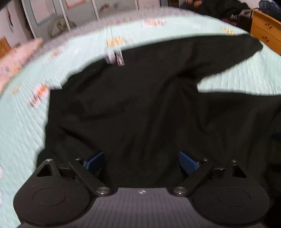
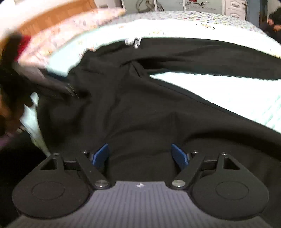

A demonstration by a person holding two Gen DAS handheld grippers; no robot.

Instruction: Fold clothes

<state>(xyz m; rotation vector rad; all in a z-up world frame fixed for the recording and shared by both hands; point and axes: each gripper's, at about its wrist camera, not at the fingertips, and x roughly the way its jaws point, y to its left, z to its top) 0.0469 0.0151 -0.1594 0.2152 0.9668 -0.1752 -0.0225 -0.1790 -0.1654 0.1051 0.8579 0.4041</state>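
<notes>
A black long-sleeved garment (image 1: 140,105) lies spread on a pale mint quilted bedcover (image 1: 21,114), with one sleeve (image 1: 228,52) stretched toward the far right. A white tag (image 1: 115,57) shows at its far edge. My left gripper (image 1: 141,161) is open, its blue pads (image 1: 95,162) wide apart with black cloth lying between them. In the right wrist view the same garment (image 2: 140,105) fills the middle, its tag (image 2: 133,42) at the far edge. My right gripper (image 2: 140,155) is open too, low over the cloth. Both views are motion-blurred.
A wooden drawer unit (image 1: 265,33) stands beyond the bed's right corner. Wardrobe doors (image 1: 52,14) line the back wall. A pink patterned blanket (image 2: 70,29) and a wooden headboard (image 2: 58,15) are at the left. A blurred dark shape (image 2: 52,84) crosses the left side.
</notes>
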